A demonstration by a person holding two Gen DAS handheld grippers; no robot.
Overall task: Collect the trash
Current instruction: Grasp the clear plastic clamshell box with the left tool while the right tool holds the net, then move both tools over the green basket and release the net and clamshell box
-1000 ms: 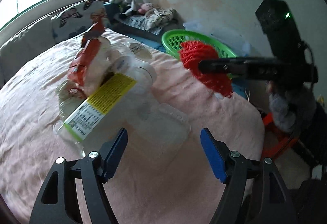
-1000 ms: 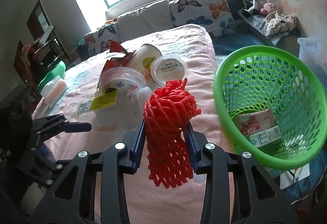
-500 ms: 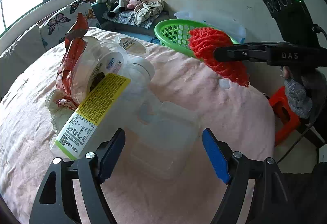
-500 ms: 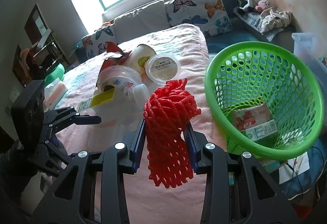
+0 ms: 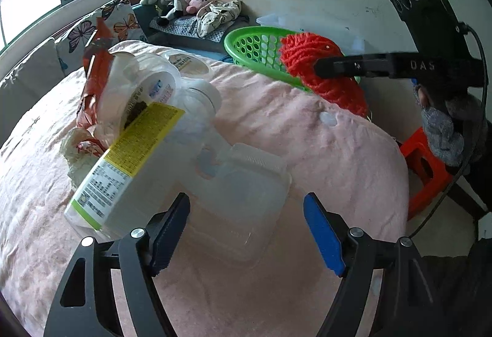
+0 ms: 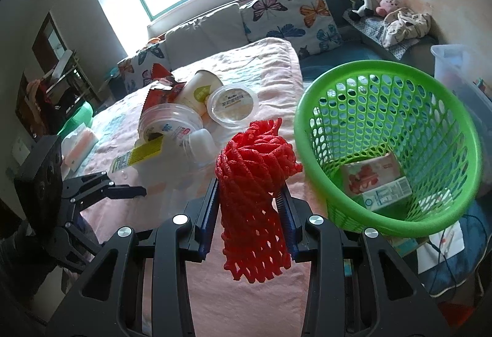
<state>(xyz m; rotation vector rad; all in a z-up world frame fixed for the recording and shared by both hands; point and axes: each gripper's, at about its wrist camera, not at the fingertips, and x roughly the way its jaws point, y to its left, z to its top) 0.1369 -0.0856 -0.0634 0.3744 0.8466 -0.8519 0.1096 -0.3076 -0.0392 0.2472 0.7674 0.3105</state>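
Note:
My right gripper [image 6: 250,208] is shut on a red foam net sleeve [image 6: 255,183], held above the pink bed just left of the green basket [image 6: 455,134]. The sleeve [image 5: 310,57] and basket [image 5: 255,45] also show in the left wrist view. My left gripper [image 5: 246,229] is open, its blue pads either side of a clear plastic box [image 5: 243,198] lying on the bed. A clear jug with a yellow label [image 5: 138,146] lies beside the box. A carton [image 6: 375,180] lies in the basket.
More trash sits on the pink blanket [image 6: 261,300]: a red wrapper [image 5: 92,72], a clear tub [image 6: 169,121], a lidded cup [image 6: 232,105], a paper cup [image 6: 200,88]. An orange stool [image 5: 427,161] stands beside the bed. Butterfly pillows [image 6: 295,14] line the back.
My left gripper has moved forward so the clear box lies between its pads. My right gripper has carried the red sleeve closer to the basket.

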